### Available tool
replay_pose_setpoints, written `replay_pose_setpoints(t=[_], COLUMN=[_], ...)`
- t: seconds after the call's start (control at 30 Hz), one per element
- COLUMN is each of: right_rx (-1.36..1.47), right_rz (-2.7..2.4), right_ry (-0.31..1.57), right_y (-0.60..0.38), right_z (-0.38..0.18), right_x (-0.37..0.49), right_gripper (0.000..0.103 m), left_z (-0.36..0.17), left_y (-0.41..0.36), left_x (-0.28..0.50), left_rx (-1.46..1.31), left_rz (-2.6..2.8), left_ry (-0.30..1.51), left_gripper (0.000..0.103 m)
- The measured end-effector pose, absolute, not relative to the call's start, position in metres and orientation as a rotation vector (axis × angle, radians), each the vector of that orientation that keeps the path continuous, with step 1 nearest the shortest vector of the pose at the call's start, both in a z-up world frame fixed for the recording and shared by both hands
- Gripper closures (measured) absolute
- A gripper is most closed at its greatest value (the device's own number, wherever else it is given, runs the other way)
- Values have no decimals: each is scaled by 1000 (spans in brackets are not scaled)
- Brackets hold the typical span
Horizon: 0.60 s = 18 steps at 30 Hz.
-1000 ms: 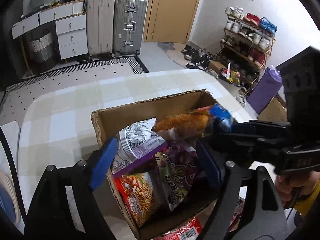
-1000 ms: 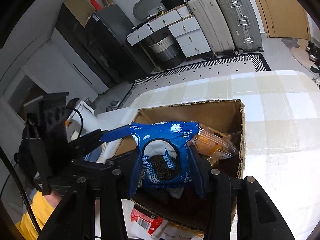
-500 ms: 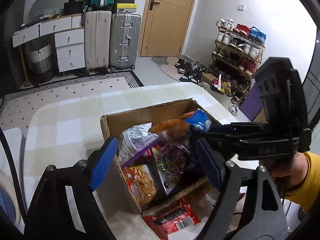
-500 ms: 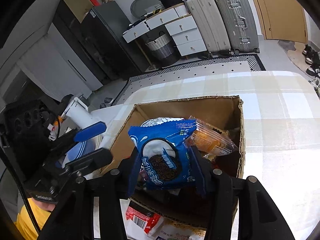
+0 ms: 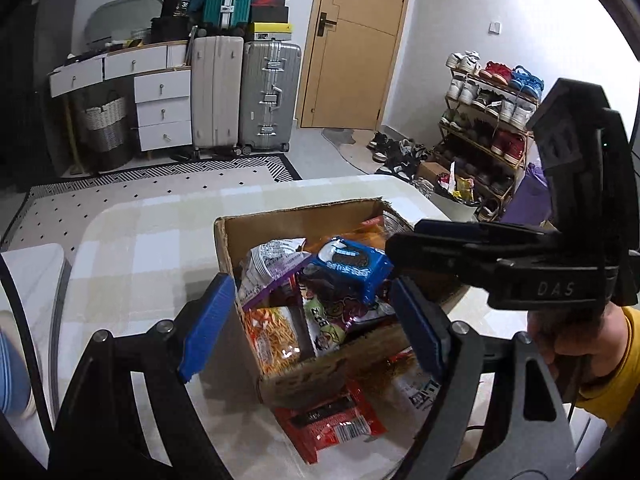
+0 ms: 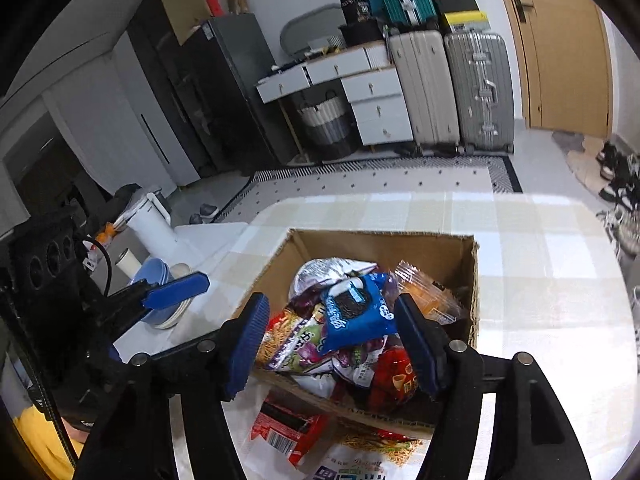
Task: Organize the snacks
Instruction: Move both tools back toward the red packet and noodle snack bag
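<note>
A cardboard box [image 5: 240, 236] [image 6: 474, 280] stands on the checked table, full of snack packets. A blue cookie packet [image 5: 352, 266] [image 6: 356, 312] lies on top of the pile, free of any grip. My right gripper [image 6: 332, 344] is open and empty, just above the box's near side. My left gripper [image 5: 312, 328] is open and empty over the box's near left corner. The right gripper's body [image 5: 520, 264] shows at the right of the left wrist view. A red packet [image 5: 332, 424] [image 6: 288, 432] and a noodle packet [image 6: 376, 440] lie on the table in front of the box.
The checked tablecloth [image 5: 140, 248] [image 6: 540, 280] extends left of and behind the box. Blue bowls [image 6: 160, 280] and a white kettle [image 6: 154, 224] sit on a side surface to the left. Suitcases, drawers and a shoe rack stand across the room.
My right gripper opened and let go of the blue cookie packet, which now lies on the pile in the box. Both grippers drew back and up from the box.
</note>
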State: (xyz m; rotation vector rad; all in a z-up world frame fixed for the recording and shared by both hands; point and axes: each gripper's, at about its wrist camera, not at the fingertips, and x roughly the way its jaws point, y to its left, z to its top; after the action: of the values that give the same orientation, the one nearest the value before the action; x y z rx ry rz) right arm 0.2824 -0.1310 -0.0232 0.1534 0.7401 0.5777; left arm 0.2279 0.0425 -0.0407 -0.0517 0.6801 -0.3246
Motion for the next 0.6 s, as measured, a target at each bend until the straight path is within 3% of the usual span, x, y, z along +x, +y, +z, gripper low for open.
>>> replay_pose_setpoints(t=[0.2, 0.27, 0.4, 0.53, 0.6], right_rx=[176, 174, 119, 94, 91], right_rz=[589, 594, 598, 612, 608], right_ry=[675, 645, 576, 525, 493], right_y=[-143, -148, -155, -160, -164], right_z=[-8, -2, 16, 32, 42], right_x=[252, 234, 196, 160, 141], right_gripper=[33, 26, 22, 7, 5], left_z=[-24, -14, 8, 28, 42], left_y=[44, 44, 41, 28, 24], left_x=[192, 177, 138, 103, 84], left_rx=[-82, -92, -123, -90, -138], left_rz=[-241, -159, -112, -79, -129], left_ry=[660, 645, 625, 602, 604], left_gripper=[24, 24, 22, 20, 20])
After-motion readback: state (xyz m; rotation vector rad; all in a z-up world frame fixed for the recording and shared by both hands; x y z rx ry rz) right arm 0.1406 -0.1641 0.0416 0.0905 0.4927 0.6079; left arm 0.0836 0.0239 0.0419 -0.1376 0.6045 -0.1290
